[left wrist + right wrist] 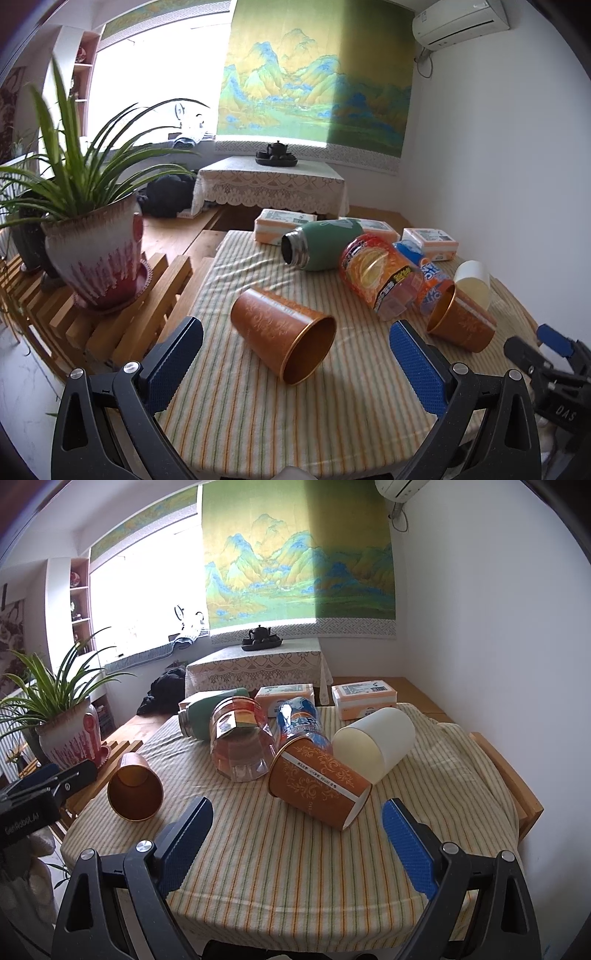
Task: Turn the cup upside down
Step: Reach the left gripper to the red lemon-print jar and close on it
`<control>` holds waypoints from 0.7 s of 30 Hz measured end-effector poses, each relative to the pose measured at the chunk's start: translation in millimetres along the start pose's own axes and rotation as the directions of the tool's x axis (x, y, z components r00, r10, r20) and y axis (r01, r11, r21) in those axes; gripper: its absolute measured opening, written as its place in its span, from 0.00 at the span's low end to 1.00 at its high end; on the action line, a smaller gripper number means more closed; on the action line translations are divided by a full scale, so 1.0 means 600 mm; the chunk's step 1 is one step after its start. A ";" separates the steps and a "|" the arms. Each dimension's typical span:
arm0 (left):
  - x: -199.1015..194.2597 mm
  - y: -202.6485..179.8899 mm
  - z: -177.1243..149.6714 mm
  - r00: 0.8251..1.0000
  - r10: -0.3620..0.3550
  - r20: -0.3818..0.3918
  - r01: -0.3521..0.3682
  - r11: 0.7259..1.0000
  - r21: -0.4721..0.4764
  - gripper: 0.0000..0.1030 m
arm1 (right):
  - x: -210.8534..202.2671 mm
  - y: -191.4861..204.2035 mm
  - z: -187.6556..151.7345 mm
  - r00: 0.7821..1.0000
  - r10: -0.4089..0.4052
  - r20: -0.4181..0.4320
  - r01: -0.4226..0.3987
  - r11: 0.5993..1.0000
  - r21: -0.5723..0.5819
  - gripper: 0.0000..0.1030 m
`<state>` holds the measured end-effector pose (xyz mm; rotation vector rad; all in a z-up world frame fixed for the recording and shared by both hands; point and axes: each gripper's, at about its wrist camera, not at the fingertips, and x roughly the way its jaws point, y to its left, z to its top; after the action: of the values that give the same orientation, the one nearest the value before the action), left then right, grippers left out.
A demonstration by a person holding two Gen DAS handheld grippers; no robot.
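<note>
Two orange cups lie on their sides on the striped tablecloth (236,398), neither one turned upside down. My left gripper (295,363) hangs low over the near edge of the cloth with its blue-padded jaws spread wide and nothing between them; the nearer orange cup (282,338) lies just ahead of the gap, its open mouth facing the camera and slightly right, apart from both pads. My right gripper (297,840) is likewise spread wide and empty, and the patterned orange cup (319,782) rests just beyond it, tilted, its base toward the lower right and its rim toward the upper left. Touching this cup at the back is a white cup (375,742), also on its side. Behind them, left to right in the right wrist view, lie a green flask (207,710), a clear plastic jar (238,738) and a blue-and-orange bottle (299,720), all toppled. Three orange-and-white packets line the far edge of the cloth; one (364,698) sits at the far right corner. A potted plant (92,258) stands on a slatted wooden stand (125,325) left of the table. Each gripper shows at the margin of the other's view.
</note>
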<state>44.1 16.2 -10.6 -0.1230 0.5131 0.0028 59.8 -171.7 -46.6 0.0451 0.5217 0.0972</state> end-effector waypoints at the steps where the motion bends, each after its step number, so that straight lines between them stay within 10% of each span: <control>1: 0.007 -0.004 0.009 1.000 -0.015 -0.015 0.015 1.000 0.002 0.99 | 0.000 -0.003 0.000 1.000 -0.001 0.000 0.001 1.000 0.001 0.88; 9: 0.089 -0.050 0.084 0.981 -0.093 -0.168 0.098 0.995 0.021 0.99 | 0.001 -0.032 -0.004 1.000 -0.003 0.007 0.003 0.999 0.034 0.88; 21: 0.268 -0.089 0.153 0.903 -0.146 -0.404 0.097 0.985 -0.140 0.99 | -0.002 -0.090 -0.011 0.999 -0.034 0.005 0.034 0.995 0.094 0.88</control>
<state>231.1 -30.5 -3.9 -0.2746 0.9302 -0.1182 59.6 -225.3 -55.4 0.1288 0.5203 0.0391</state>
